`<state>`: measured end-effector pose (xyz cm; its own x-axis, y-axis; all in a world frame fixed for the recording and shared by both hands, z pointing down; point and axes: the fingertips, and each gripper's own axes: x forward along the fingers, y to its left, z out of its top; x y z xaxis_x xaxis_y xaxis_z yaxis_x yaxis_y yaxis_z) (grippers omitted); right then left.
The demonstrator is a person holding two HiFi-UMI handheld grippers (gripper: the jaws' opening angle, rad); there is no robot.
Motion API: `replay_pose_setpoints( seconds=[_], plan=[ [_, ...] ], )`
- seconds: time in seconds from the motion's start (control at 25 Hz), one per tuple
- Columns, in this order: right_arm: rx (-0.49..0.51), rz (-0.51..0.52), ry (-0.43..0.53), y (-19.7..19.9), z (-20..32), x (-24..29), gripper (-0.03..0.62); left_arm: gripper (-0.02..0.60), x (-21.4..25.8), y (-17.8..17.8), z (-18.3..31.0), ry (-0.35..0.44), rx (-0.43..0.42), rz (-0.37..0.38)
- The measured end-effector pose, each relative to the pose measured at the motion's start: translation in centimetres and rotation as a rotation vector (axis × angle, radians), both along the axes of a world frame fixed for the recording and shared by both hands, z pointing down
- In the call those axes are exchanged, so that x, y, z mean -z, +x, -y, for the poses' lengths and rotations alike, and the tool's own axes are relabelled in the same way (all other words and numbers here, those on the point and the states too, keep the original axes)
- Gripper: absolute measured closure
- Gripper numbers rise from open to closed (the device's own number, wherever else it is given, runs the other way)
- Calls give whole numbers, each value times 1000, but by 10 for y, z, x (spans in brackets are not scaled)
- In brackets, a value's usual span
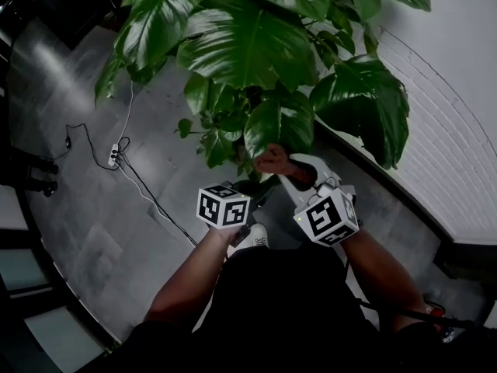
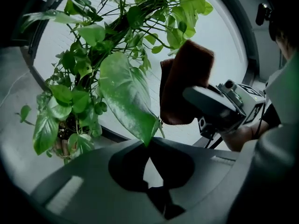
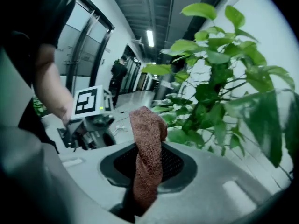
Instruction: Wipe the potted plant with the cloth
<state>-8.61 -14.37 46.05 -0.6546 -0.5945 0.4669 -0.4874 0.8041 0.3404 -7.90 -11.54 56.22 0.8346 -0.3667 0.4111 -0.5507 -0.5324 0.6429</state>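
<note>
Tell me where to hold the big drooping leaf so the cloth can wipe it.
By its pointed tip, from below. The big leaf hangs tip-down and narrows there, so the left tongs, shut on that tip, can steady it and leave the broad face free for the cloth in the right tongs.

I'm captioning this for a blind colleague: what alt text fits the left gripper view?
The left gripper pinches the tip of a large glossy leaf on the potted plant. Close beside the leaf, the right gripper holds up a brown cloth.
</note>
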Motion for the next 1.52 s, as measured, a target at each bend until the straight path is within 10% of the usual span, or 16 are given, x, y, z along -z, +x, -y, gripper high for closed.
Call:
replay_pose_setpoints(
  seconds=[0.16,0.56,1.52],
  plan=[
    [-211,35,62,44,48,10,523,563,0,2,-1,-2,0,-2],
    [-306,-26,138,56,102,-12,523,563,0,3,-1,-11,7,6],
    [-211,-122,-31,46,72,-69,523,563,3,1,2,12,24,11]
  ],
)
